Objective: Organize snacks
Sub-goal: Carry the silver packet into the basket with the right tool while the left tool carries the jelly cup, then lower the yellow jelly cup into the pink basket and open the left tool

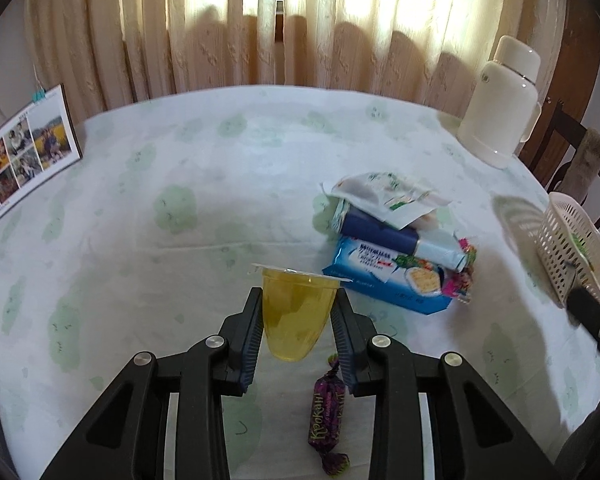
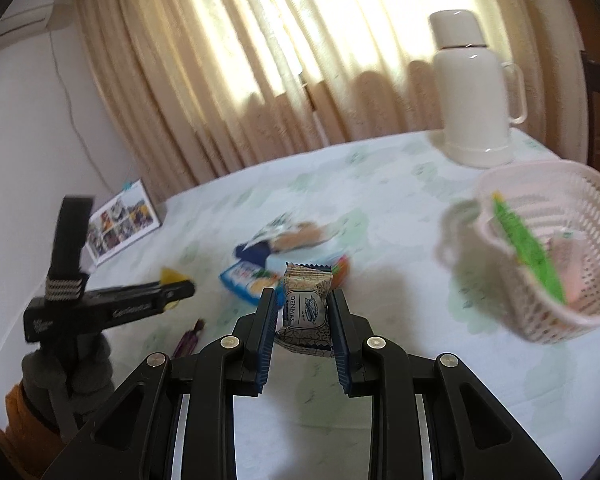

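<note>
Your left gripper (image 1: 298, 312) is matte black, with two angular linkage arms per side, each pinned by a round silver screw, and cut-out triangular windows in the outer arms. Its fingers (image 1: 253, 332) carry dark blue ribbed pads. Your right gripper (image 2: 305, 312) is built alike: black links, silver screws, blue ribbed pads. Seen from the right wrist, the left unit bears small white lettering, too blurred to read, and a silver knurled band. Your left hand (image 2: 70, 376) wears a grey knit glove above an orange sleeve (image 2: 24, 412).
</note>
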`<state>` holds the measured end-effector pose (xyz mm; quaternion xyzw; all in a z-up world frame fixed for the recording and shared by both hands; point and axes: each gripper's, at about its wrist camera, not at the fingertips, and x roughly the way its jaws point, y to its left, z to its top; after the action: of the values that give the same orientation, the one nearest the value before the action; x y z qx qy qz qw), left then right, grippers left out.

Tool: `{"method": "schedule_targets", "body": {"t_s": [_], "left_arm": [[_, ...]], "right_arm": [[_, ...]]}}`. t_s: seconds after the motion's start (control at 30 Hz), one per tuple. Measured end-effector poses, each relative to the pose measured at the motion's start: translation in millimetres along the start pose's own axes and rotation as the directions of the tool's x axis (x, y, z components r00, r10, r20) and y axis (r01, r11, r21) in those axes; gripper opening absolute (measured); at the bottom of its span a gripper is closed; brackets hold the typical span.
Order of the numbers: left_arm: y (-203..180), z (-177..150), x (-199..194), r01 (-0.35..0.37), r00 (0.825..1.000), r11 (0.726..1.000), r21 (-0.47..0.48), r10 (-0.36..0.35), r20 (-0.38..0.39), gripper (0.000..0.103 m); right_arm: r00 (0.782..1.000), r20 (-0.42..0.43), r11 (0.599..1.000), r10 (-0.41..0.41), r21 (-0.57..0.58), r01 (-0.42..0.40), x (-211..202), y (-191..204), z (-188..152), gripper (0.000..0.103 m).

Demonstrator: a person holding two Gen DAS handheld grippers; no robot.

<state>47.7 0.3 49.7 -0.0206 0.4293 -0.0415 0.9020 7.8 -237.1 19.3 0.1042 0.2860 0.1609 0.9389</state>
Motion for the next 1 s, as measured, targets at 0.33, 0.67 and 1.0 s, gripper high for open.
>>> {"method": "schedule_targets", "body": {"t_s": [0.33, 0.67, 1.0], "left_arm": [[-20.0, 4.4, -23.7, 0.030, 0.998, 0.999, 0.038, -0.031, 0.047, 0.030], [-43.6, 8.6, -32.7, 0.043, 0.997, 0.996, 0.081, -0.048, 0.058, 0.030], [-81.3, 16.2, -39.0, 0.074, 0.994, 0.985, 0.153, -0.085, 0.065, 0.030]], "right_arm": [[0.983, 0.126, 0.988, -0.136, 0.094, 0.124, -37.6, -50.1, 27.0, 0.028], [0.932, 0.184, 0.938, -0.312, 0.216, 0.271, -59.6, -111.9, 38.5, 0.030], [0.905, 0.215, 0.889, -0.366, 0.369, 0.272, -81.1, -159.0, 27.2, 0.062]]}}
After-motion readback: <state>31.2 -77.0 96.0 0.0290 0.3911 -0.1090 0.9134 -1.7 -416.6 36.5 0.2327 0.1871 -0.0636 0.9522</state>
